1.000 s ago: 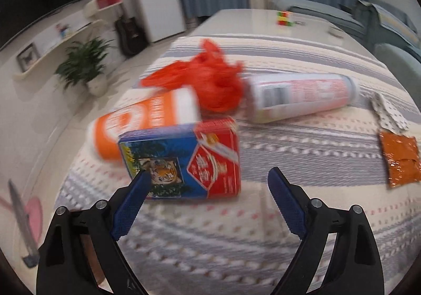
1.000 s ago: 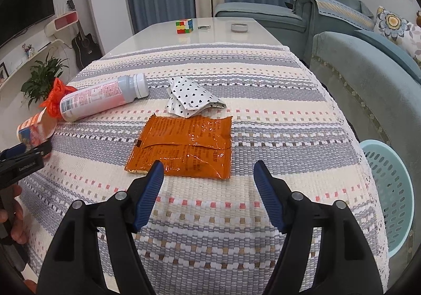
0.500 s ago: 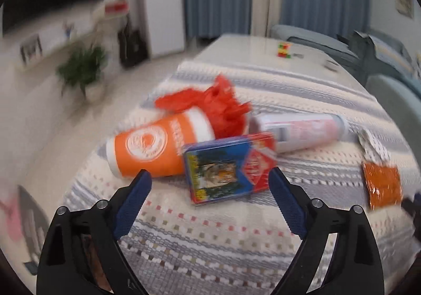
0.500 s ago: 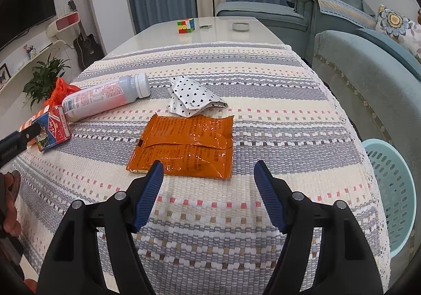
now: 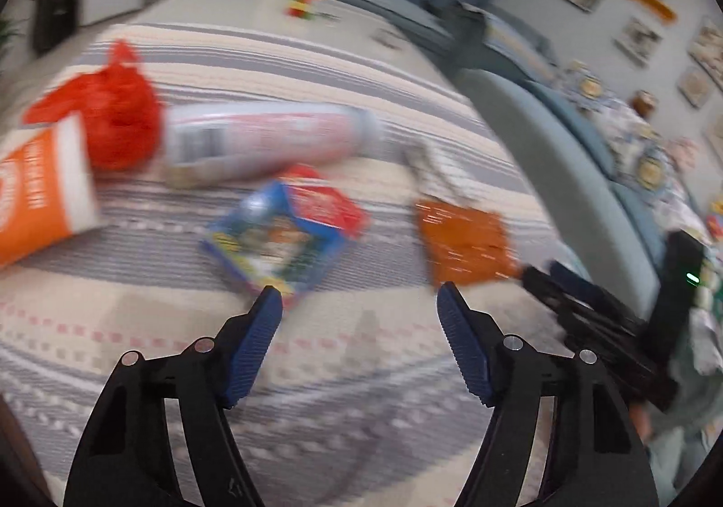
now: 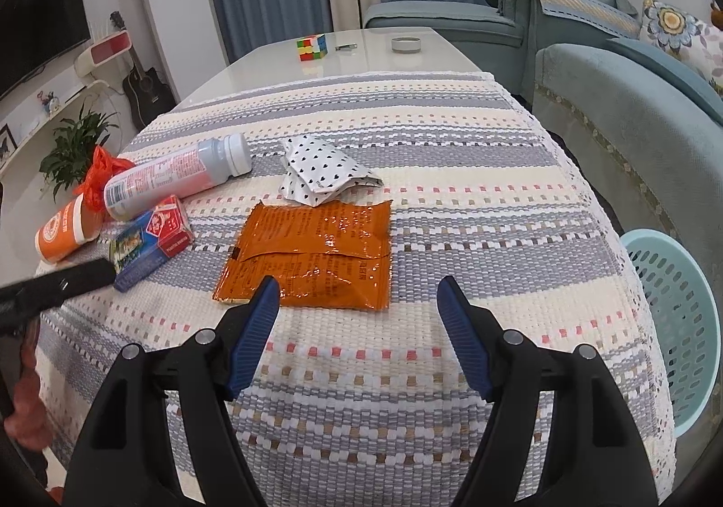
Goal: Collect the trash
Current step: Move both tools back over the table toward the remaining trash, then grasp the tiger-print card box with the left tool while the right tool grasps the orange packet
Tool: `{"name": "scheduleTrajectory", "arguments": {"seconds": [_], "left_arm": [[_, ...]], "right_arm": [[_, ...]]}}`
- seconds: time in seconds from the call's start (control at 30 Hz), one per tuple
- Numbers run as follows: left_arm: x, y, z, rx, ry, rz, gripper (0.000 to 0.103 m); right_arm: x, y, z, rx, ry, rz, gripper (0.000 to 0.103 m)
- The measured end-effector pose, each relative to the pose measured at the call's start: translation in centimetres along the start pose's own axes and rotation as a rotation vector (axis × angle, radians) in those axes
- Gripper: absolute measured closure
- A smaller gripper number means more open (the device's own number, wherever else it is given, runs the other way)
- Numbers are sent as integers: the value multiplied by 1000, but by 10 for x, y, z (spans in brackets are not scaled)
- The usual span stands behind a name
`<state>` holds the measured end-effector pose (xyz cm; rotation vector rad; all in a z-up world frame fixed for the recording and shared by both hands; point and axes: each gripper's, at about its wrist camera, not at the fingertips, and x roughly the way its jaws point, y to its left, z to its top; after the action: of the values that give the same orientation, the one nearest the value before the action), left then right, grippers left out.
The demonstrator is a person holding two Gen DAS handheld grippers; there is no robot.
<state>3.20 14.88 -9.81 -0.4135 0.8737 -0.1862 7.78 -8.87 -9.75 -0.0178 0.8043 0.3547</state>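
Right wrist: orange packet (image 6: 312, 256) just ahead of parted right gripper (image 6: 354, 294).

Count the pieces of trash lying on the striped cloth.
6: orange packet nearest; heart-print wrapper behind; bottle, box, orange cup, red bag at left. None obviously hidden.

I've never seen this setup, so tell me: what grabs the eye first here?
The shiny orange foil packet lies flat on the striped woven tablecloth, just ahead of the open right hand-held gripper. To its left sits a cluster: white plastic bottle on its side, blue-and-red card box, orange paper cup.
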Motion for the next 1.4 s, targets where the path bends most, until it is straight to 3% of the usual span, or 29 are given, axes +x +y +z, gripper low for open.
{"name": "scheduleTrajectory", "arguments": {"seconds": [0.1, 0.17, 0.23, 0.3, 0.37, 0.5, 0.57, 0.7, 0.8, 0.87, 0.9, 0.93, 1.0, 1.1, 1.4], "left_arm": [[-9, -11, 0, 53, -35, 59, 30], [-11, -15, 7, 123, -70, 152, 22], [-4, -10, 23, 162, -65, 194, 12], [15, 0, 36, 177, 4, 193, 11], [27, 7, 45, 173, 23, 253, 12], [47, 12, 44, 184, 83, 268, 18], [52, 7, 41, 211, 79, 302, 18], [50, 0, 34, 228, 79, 305, 22], [54, -2, 36, 241, 85, 345, 28], [55, -1, 38, 238, 87, 357, 29], [56, 0, 39, 232, 88, 356, 29], [58, 0, 40, 227, 89, 355, 30], [63, 0, 42, 218, 87, 361, 32], [63, -5, 38, 238, 65, 375, 35], [40, 8, 34, 145, -6, 277, 40]], "right_arm": [[2, -3, 2, 18, 11, 15, 35], [8, -5, 5, 30, 38, 33, 35], [18, -10, 10, 50, 79, 74, 35], [29, -15, 18, 77, 109, 102, 33], [40, -20, 24, 97, 137, 123, 30], [49, -15, 29, 64, 169, 133, 31], [47, -3, 24, 4, 182, 139, 38], [38, 22, 10, -110, 201, 170, 65], [25, 35, 1, -163, 223, 240, 66], [18, 35, 2, -180, 205, 223, 66], [17, 34, 5, -189, 195, 204, 61], [17, 34, 10, -201, 175, 166, 46], [17, 37, 19, -224, 136, 119, 30], [31, 47, 31, -273, 171, 163, 27], [86, 59, 44, -308, 241, 127, 18]]}}
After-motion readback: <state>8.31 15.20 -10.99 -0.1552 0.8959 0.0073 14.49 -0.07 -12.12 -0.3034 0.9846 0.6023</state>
